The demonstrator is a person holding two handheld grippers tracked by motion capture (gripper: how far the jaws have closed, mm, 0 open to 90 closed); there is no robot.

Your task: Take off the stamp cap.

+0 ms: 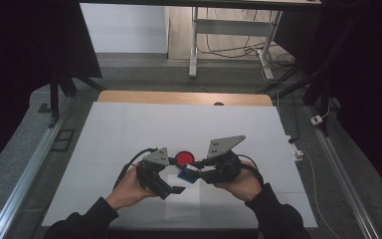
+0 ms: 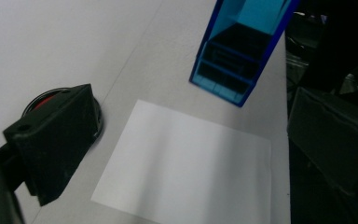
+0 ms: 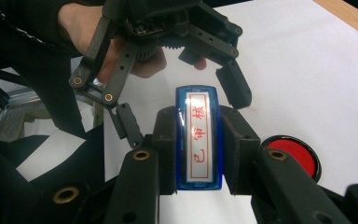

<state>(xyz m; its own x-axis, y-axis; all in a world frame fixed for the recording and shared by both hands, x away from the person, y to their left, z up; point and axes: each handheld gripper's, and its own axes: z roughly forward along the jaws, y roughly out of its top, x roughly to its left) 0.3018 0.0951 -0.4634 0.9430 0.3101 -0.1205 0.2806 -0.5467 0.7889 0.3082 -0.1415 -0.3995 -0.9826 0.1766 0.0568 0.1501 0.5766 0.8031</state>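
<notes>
The high view is dim, its left and right sides sunk in black, while the white table catches soft, even light from above. Shadows on it are faint. The left gripper view is soft, its near black parts blurred. The right gripper view is sharper, with glare on the blue stamp.

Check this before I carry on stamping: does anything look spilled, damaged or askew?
Nothing stands out. The right gripper holds the blue stamp squarely; the red ink pad and white paper lie flat and clean.

Black sleeves; black grippers, grey three-cornered plates.
</notes>
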